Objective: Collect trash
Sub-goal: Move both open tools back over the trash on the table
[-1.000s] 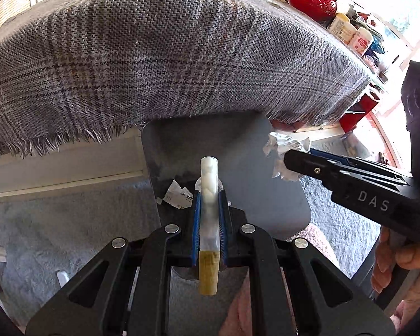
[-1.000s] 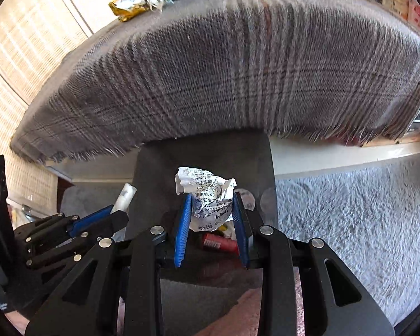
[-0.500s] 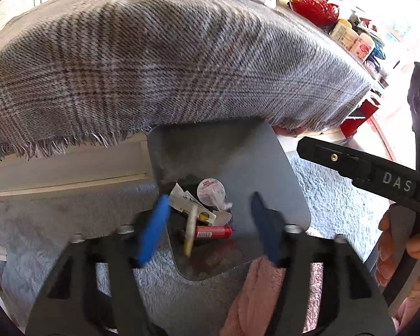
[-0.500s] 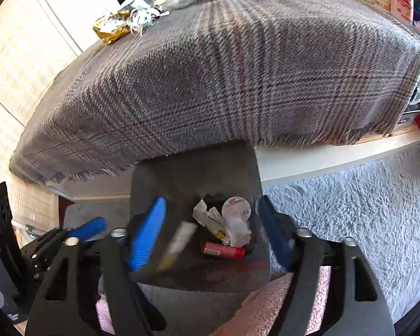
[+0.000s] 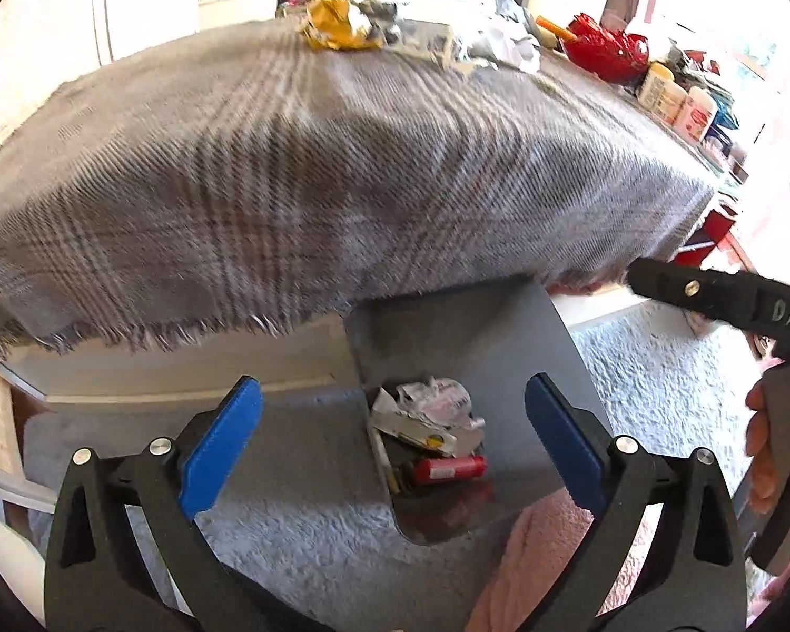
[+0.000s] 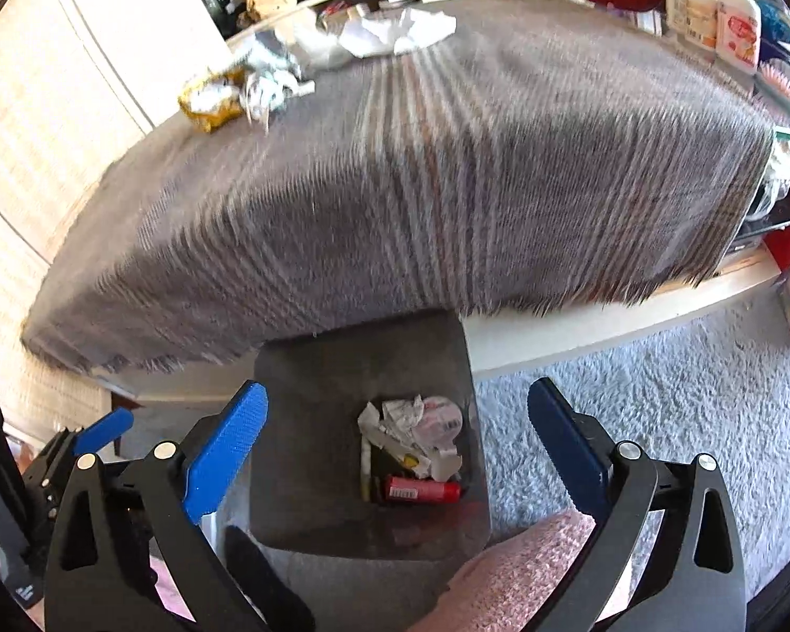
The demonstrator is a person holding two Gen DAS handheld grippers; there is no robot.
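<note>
Both tools gape wide, holding nothing. The left tool [image 5: 392, 434] and right tool [image 6: 395, 434] hover over the grey bin [image 6: 310, 368], whose trash [image 6: 413, 440] lies between the blue pads, toward 12 o'clock. Inside: one red tube [image 6: 421, 490], one pale stick [image 6: 365, 466], several crumpled papers. More wrappers [image 5: 342, 26] sit on the bench [image 5: 289, 158] at 12 o'clock. Only the right view shows both tools' pads.

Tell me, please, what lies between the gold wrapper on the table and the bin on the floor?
In both views, only bare plaid cloth stretches from the gold wrapper to its fringed edge, which hangs above the grey bin.
</note>
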